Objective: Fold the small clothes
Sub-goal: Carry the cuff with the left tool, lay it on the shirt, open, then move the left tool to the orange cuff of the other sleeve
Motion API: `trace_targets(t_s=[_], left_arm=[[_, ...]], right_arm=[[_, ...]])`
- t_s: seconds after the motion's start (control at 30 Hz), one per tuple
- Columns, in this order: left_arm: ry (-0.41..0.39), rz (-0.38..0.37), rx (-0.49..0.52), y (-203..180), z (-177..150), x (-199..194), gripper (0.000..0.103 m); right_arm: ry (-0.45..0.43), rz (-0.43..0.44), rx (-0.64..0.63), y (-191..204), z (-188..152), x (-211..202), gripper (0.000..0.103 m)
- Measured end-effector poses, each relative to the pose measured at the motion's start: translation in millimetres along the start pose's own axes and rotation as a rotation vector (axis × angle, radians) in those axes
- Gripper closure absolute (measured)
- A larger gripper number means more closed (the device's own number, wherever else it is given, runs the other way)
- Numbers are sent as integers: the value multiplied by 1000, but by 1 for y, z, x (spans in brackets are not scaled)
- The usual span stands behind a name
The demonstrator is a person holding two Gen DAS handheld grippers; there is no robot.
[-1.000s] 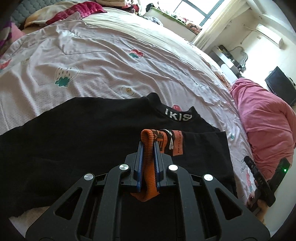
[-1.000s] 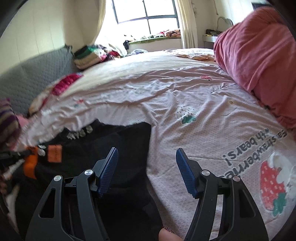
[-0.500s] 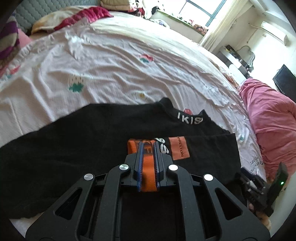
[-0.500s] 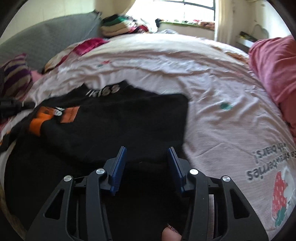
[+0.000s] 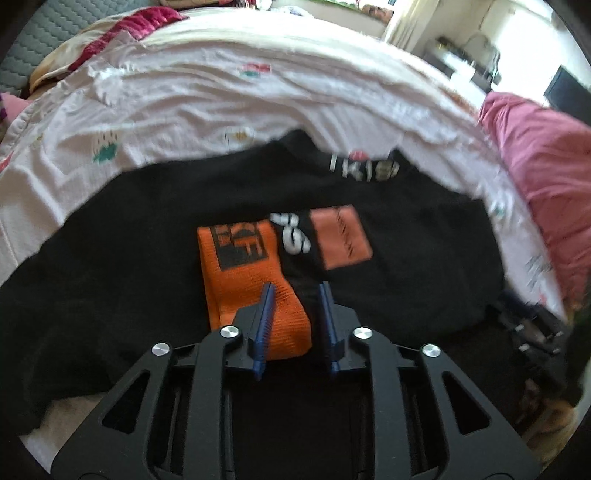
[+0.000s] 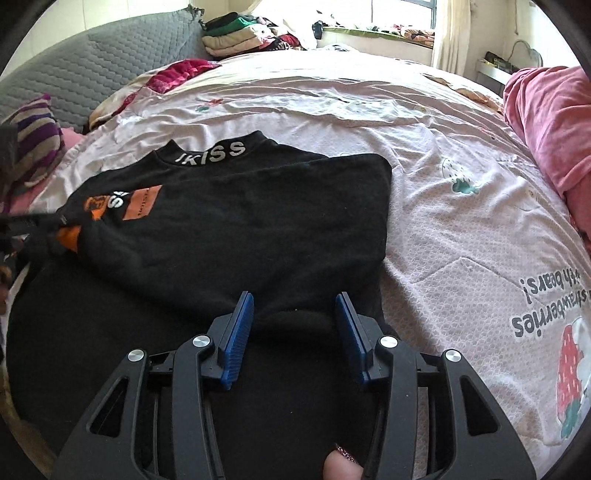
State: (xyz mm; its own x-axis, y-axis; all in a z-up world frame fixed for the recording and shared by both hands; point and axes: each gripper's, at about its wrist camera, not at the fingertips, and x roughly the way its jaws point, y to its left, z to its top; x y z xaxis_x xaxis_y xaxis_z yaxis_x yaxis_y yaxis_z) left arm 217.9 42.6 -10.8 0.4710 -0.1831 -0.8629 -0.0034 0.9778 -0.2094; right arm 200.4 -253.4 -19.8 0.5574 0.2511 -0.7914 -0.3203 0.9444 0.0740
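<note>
A black long-sleeved top [image 5: 129, 240] lies flat on the bed, collar lettering [image 6: 214, 153] away from me and one side folded over its front [image 6: 240, 221]. The orange cuff [image 5: 243, 280] of a sleeve lies flat on the chest beside the orange patch [image 5: 343, 236]. My left gripper [image 5: 296, 288] hovers at the cuff's near end. Its jaws are opening, the left pad over the cuff's edge, nothing pinched. My right gripper [image 6: 294, 297] rests low over the folded part's near edge. Its jaws are opening slightly, with a ridge of black cloth [image 6: 295, 321] loosely between them.
The pale pink strawberry-print quilt [image 6: 443, 229] covers the bed. A heaped pink blanket [image 6: 554, 122] lies at the right edge. A striped pillow [image 6: 33, 140] and grey headboard [image 6: 74, 74] are at the left, and stacked clothes [image 6: 236, 33] sit at the back.
My left gripper has let go of the orange cuff, which now lies flat on the top. My right gripper swung from the quilt onto the folded black cloth and narrowed its jaws.
</note>
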Motion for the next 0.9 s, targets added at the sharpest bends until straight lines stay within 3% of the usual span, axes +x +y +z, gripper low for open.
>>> trace_targets(t_s=[0.1,0.23,0.43,0.57,0.73,0.77,0.8,0.9], left_arm=[[5,10,17,1,-5,3,84],[0,-5,5,4,-10,-2,80],[-17,-22,-8,4,-19,-14,67],[-40,-47,-35,6,-25,-27,55],[-69,-44,-43,8,-31,-43,51],[-75,-38,-44,9,-32,-45,37],[-87,-31,-45,11,-33,-49,29],[-115,-18,-42,14,-36,-60,25]], right_arm=[[-10,21,0,3,0,-4,49],[-24,31,-10,10,1,-9,48],[-48,37,-14,15,1,-15,39],[-70,32,-6,17,0,-20,26],[-113,20,-11,24,1,-29,14],[-122,17,-14,26,1,-31,14],[-127,16,-16,28,1,-32,14],[-149,23,-18,34,1,-35,11]])
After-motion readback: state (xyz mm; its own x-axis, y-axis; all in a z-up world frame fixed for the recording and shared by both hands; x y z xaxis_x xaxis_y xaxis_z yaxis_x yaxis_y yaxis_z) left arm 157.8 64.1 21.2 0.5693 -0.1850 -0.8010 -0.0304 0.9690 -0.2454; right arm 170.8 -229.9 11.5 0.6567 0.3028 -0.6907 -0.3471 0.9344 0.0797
